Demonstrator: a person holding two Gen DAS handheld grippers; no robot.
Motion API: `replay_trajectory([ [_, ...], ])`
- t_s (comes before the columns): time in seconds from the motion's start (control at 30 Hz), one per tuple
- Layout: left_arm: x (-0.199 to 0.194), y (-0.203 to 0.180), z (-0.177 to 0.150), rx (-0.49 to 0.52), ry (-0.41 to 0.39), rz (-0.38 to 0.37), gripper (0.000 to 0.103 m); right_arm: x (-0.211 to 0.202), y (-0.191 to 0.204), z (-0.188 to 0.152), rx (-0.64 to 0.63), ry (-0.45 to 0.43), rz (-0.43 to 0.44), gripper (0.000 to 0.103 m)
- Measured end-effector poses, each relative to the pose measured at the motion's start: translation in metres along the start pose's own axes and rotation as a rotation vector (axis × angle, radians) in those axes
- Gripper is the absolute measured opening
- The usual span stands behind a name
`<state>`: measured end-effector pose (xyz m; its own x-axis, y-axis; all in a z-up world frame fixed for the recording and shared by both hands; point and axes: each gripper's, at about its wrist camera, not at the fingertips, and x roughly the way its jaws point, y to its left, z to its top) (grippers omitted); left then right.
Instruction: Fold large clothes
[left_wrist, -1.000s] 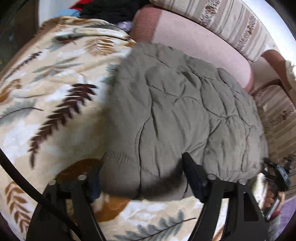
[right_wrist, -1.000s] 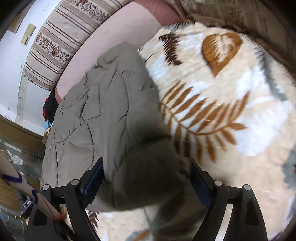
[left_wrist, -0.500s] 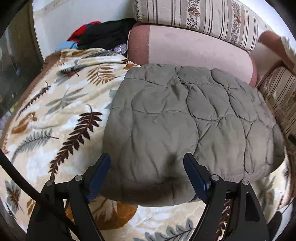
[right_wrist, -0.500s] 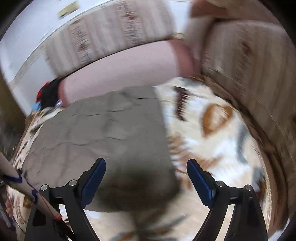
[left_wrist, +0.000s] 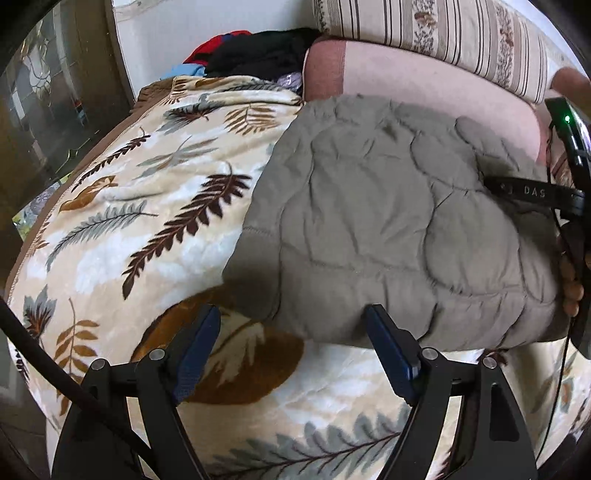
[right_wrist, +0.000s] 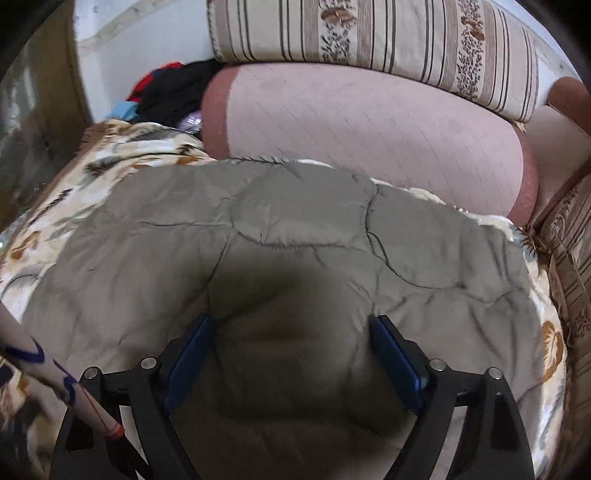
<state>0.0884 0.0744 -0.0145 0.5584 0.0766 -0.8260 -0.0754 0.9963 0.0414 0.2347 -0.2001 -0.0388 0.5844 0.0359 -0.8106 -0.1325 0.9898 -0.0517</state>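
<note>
Folded jacket (right_wrist: 295, 240) under right hand-held gripper (right_wrist: 291, 354)

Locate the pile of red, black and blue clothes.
The pile of red, black and blue clothes sits at the top left of both views, against the white wall, behind the leaf-print blanket and left of the pink bolster cushion.

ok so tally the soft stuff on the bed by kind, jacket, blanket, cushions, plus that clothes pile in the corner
quilted grey-green jacket: 1
leaf-print blanket: 1
pink bolster cushion: 1
striped cushion: 1
heap of loose clothes: 1 heap, garments in it too bunched to count
total: 5
</note>
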Motion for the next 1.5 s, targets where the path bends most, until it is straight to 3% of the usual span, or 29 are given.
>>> replay_trajectory([
  [0.1, -0.005, 0.003, -0.003, -0.007, -0.014, -0.005, 0.080, -0.015, -0.005, -0.009, 0.018, -0.023, 0.006, 0.089],
  [0.27, -0.017, -0.001, -0.008, -0.022, -0.049, -0.026, 0.080, -0.090, -0.058, -0.063, 0.135, -0.071, 0.089, 0.089],
  [0.37, -0.022, -0.007, -0.015, -0.024, -0.068, -0.058, 0.080, -0.127, -0.098, -0.095, 0.173, -0.073, 0.009, 0.090],
  [0.47, -0.027, -0.009, -0.024, -0.028, -0.081, -0.073, 0.080, -0.148, -0.119, -0.096, 0.182, -0.060, -0.085, 0.090],
  [0.6, -0.036, 0.006, -0.035, -0.032, -0.079, -0.029, 0.080, -0.159, -0.085, -0.055, 0.066, -0.077, -0.099, 0.090],
  [0.73, -0.054, 0.031, -0.044, -0.073, -0.096, 0.029, 0.080, -0.148, -0.004, -0.021, -0.024, -0.081, 0.059, 0.090],
  [0.8, -0.062, 0.042, -0.049, -0.093, -0.098, 0.056, 0.080, -0.137, 0.033, -0.023, -0.029, -0.061, 0.170, 0.090],
  [0.93, -0.072, 0.047, -0.056, -0.107, -0.099, 0.068, 0.081, -0.118, 0.074, -0.056, -0.052, -0.029, 0.260, 0.090],
  [1.07, -0.083, 0.032, -0.056, -0.073, -0.118, 0.046, 0.081, -0.108, 0.055, -0.094, -0.011, 0.002, 0.226, 0.087],
  [1.2, -0.089, 0.010, -0.056, -0.028, -0.142, 0.010, 0.085, -0.138, 0.004, -0.150, 0.043, -0.015, 0.166, 0.087],
  [1.37, -0.087, -0.022, -0.056, 0.025, -0.133, -0.036, 0.085, -0.176, -0.053, -0.227, 0.119, -0.045, 0.005, 0.087],
  [1.5, -0.081, -0.038, -0.057, 0.059, -0.097, -0.055, 0.085, -0.185, -0.075, -0.242, 0.202, -0.077, -0.033, 0.088],
])
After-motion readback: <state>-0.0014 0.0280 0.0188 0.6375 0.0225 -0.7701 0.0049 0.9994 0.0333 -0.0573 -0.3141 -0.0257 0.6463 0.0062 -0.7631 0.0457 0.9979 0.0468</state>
